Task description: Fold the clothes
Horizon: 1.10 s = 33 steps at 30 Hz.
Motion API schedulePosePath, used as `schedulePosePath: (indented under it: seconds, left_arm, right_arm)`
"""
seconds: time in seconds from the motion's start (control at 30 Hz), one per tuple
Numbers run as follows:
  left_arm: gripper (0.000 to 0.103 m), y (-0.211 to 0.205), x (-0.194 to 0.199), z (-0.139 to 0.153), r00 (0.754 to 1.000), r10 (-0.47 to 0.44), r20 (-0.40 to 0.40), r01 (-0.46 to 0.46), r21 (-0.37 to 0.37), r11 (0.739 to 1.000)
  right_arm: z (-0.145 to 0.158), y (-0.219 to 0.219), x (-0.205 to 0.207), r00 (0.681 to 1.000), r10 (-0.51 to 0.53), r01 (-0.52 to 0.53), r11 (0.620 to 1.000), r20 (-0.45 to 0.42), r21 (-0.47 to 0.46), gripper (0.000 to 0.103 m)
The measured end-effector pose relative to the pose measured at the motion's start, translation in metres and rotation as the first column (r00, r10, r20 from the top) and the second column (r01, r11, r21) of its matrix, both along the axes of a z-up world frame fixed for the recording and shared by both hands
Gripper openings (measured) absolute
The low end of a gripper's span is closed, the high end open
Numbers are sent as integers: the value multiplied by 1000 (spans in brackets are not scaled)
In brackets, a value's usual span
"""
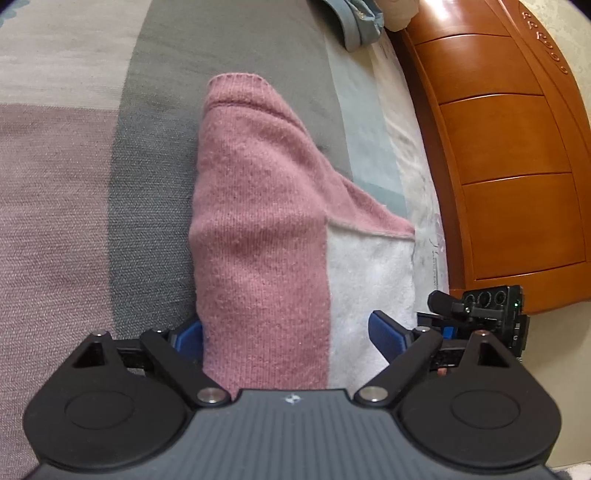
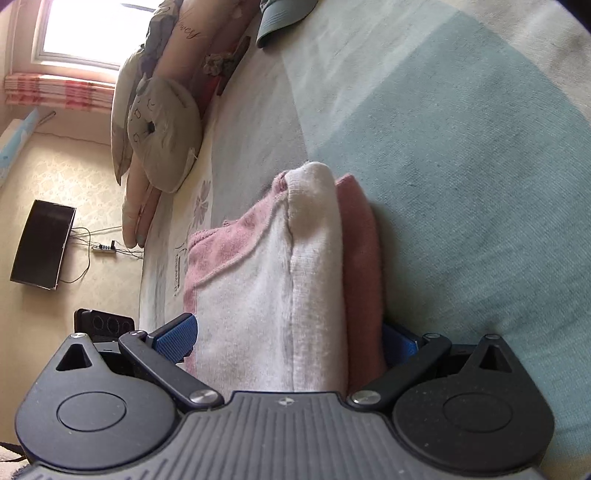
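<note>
A folded pink knit sweater with a white fleece panel lies on the striped bedspread. My left gripper is open, its blue pads wide apart on either side of the sweater's near end. The left pad touches the pink edge and the right pad sits over the white panel. In the right wrist view the same bundle shows its white and pink layers stacked. My right gripper is open too and straddles that end, pads at the bundle's sides. Each gripper's body shows at the other view's edge.
An orange wooden headboard runs along the bed's right side. A blue-grey garment lies at the far end. Pillows and a plush cushion are stacked by the window, with a grey-green cap, a black screen and a power strip.
</note>
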<state>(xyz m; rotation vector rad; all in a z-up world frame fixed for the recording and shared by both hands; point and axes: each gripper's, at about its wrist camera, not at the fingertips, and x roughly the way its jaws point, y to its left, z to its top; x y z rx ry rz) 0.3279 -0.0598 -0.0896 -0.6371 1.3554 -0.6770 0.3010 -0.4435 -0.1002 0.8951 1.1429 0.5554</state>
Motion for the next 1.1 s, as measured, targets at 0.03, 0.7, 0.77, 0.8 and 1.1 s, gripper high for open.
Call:
schedulePosePath:
  seconds: [0.03,0.7,0.77,0.8,1.1]
  left_arm:
    - [90,2,-3,-1,1000,-6,-6,6,-9,1000]
    - [102,0,3,1,999,-8,-32,6,-57,998]
    - [102,5,-5,0,999,-5,-53,1,-79,997]
    - [102,7,-9,-2,998,-7,-70,1,-91,996]
    - [102,-6,9,-1,996,56,-74,-63,-89,994]
  right_arm:
    - [0,0,-2,1000,3,-3,1000,-1,1,103]
    - [-2,5,1,1000,4,-4,1000,-15,10,103]
    - [-1,5,-3,1000,17,-17,1000,-10,7,103]
    - [-2,5,-7,999,27,-27,1000,-18,10,103]
    - [-1,9,-17,998,45,-44,999,-34,22,103]
